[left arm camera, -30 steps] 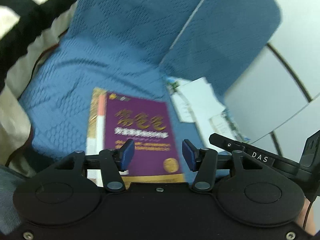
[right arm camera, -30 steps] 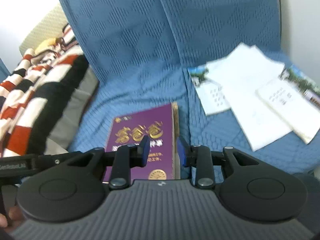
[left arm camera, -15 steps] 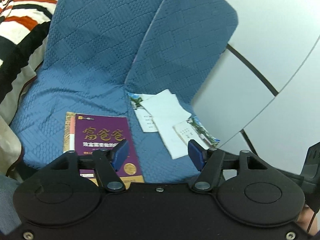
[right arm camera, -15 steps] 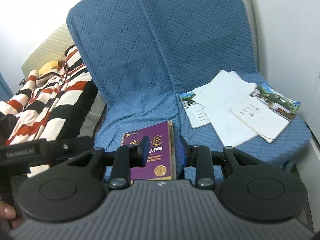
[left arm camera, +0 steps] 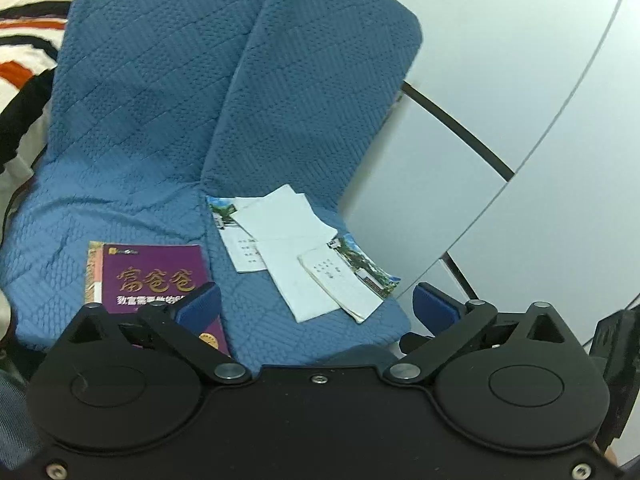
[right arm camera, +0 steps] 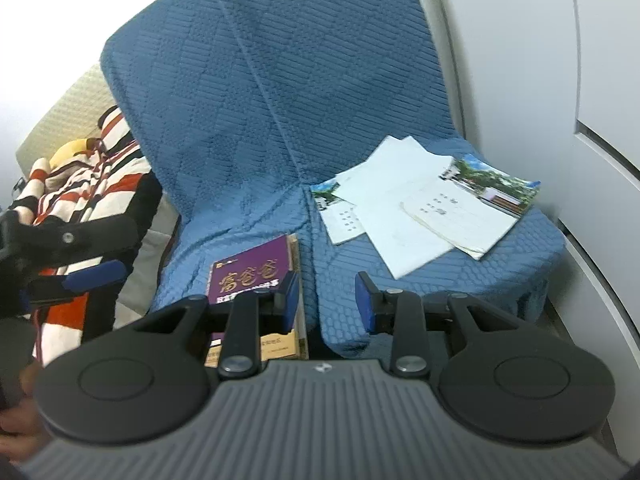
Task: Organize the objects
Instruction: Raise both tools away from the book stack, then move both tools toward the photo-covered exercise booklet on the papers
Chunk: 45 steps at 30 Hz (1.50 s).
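A purple book (left arm camera: 156,276) with gold lettering lies on another book (left arm camera: 93,272) on the left seat of a blue sofa (left arm camera: 160,100). On the right seat, white sheets (left arm camera: 288,240) overlap two booklets with green photo covers (left arm camera: 360,272). My left gripper (left arm camera: 316,302) hovers above the seat's front edge; its jaws are opening wide and hold nothing. My right gripper (right arm camera: 328,298) hangs over the seam between the seats, beside the purple book (right arm camera: 250,272), open by a narrow gap with nothing in it. The sheets (right arm camera: 400,208) and booklets (right arm camera: 492,188) lie to its right.
A red, black and white striped blanket (right arm camera: 80,184) is heaped left of the sofa, with something yellow (right arm camera: 72,148) on it. Pale grey panels (left arm camera: 520,120) with dark seams stand close on the right. One blue finger (right arm camera: 92,276) of the left gripper shows at the left edge.
Both grippers have risen and drawn back from the purple book, so the whole sofa now shows. The left jaws have spread from a middling gap to wide. The right jaws look unchanged.
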### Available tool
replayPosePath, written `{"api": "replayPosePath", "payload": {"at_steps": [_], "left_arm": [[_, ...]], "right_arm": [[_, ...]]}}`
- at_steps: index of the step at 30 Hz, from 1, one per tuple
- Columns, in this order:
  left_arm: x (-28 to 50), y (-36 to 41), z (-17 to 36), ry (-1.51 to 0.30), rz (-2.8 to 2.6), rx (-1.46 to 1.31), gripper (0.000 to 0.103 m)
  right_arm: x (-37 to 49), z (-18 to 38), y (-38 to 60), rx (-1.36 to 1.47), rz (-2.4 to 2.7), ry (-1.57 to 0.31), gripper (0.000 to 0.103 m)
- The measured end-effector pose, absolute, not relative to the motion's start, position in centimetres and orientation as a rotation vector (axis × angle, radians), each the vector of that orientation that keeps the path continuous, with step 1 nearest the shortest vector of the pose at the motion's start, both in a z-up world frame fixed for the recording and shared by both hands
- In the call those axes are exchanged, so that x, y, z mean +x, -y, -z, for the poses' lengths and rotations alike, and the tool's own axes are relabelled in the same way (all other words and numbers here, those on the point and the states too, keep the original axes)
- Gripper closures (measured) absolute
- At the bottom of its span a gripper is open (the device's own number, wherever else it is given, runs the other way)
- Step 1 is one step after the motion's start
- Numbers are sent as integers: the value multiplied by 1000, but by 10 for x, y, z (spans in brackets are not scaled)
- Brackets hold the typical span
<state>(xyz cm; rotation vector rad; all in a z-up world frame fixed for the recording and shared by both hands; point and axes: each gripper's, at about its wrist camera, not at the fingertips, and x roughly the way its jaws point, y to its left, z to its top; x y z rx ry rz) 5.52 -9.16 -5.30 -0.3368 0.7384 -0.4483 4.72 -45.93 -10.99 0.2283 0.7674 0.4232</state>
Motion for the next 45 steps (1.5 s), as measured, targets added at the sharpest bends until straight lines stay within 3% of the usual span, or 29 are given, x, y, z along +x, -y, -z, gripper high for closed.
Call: {"api": "replayPosePath", "payload": {"at_steps": [2, 4, 6, 45], "left_arm": [[55, 100, 52, -738, 456, -326, 1], [57, 109, 53, -746, 459, -319, 1], [60, 119, 53, -750, 462, -300, 1], [199, 233, 148, -922, 431, -242, 3]], "right_arm": [[49, 112, 468, 241, -390, -774, 61], [51, 114, 476, 253, -363, -774, 34], [53, 117, 484, 263, -341, -771, 20], [157, 200, 564, 445, -181, -912, 21]]}}
